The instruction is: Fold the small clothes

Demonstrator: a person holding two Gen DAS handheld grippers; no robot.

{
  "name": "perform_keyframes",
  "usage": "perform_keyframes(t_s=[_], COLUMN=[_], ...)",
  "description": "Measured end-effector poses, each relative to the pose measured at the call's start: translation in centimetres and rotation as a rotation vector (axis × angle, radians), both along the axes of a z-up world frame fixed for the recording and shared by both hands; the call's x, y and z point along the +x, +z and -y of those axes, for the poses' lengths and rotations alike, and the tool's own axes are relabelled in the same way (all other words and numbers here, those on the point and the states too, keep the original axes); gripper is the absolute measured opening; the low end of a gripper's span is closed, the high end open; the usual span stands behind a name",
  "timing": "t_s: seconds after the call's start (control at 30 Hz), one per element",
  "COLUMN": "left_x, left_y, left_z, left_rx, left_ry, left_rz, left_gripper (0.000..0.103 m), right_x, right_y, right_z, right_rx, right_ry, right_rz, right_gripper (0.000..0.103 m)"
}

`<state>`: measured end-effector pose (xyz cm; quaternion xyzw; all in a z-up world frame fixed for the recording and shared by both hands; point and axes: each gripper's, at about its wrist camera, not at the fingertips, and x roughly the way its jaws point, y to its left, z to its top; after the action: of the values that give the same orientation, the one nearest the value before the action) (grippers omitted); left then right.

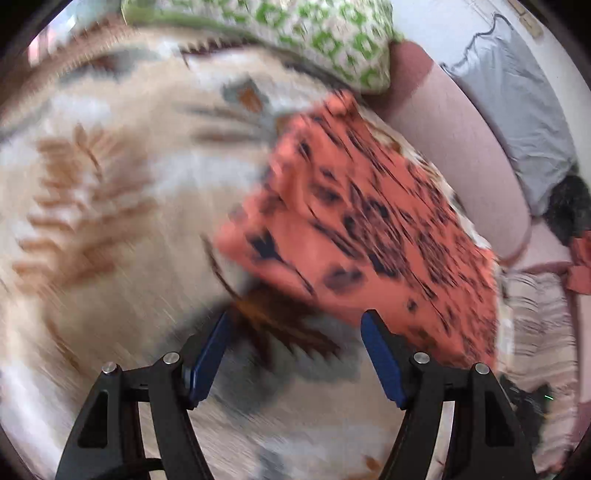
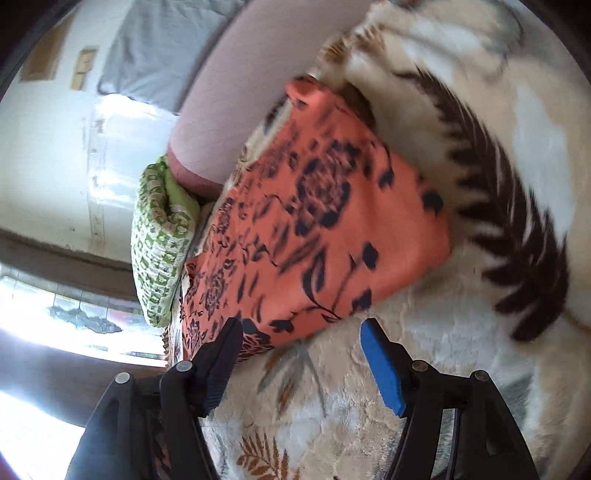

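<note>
An orange garment with a dark floral print (image 1: 369, 229) lies folded on a cream fleece blanket (image 1: 110, 192) with brown fern leaves. My left gripper (image 1: 297, 321) hangs open just short of the garment's near edge, with only blanket between its blue pads; this view is motion-blurred. In the right wrist view the same orange garment (image 2: 325, 221) lies flat ahead. My right gripper (image 2: 301, 330) is open at the garment's near corner, and its pads press on nothing.
A green-and-white patterned pillow (image 1: 314, 33) sits behind the garment, also seen as the pillow (image 2: 162, 236) at the blanket's edge. A pink padded headboard (image 1: 454, 140) runs alongside. A grey cloth (image 1: 517, 110) lies beyond it. The blanket (image 2: 461, 350) spreads to the right.
</note>
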<state>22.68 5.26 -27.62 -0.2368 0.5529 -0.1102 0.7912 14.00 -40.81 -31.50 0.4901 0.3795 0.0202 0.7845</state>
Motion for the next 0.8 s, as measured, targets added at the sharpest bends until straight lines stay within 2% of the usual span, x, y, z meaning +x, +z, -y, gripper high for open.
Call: perform_keyframes(t_s=[0.1,0.17,0.37,0.67,0.73,0.8], left_x=[0.0,0.5,2.5,5.3,5.6,6.0], left_y=[-1.1,-1.5,-2.2,-2.5,-2.6,-2.8], left_z=[1.2,1.4,0.7,0.4,0.4,0.8], left_rx=[-0.096,-0.115,-0.221,-0.299,-0.289,-0.253], left_ry=[-0.013,0.001,0.124,0.200,0.204,0.197], left_rz=[-0.066,-0.071,-0.056,0.052,0.068,0.070], left_gripper=[0.073,0.074,0.079,0.078,0.072,0.041], right_x=[0.0,0.0,1.2,3.0,3.4,3.8], right_y=[-1.7,-2.7,-2.5,-2.7,-2.8,-2.7], right_z=[0.1,0.4,0.8,2.4,2.6,2.6], right_rx=[0.087,0.144,0.109,0.121,0.128,0.110], right_ry=[-0.021,-0.052,-0.093,-0.184,-0.203,-0.204], right_rz=[-0.027,-0.034,0.004,0.085,0.098,0.101], right_gripper=[0.071,0.072,0.072,0.072,0.072,0.072])
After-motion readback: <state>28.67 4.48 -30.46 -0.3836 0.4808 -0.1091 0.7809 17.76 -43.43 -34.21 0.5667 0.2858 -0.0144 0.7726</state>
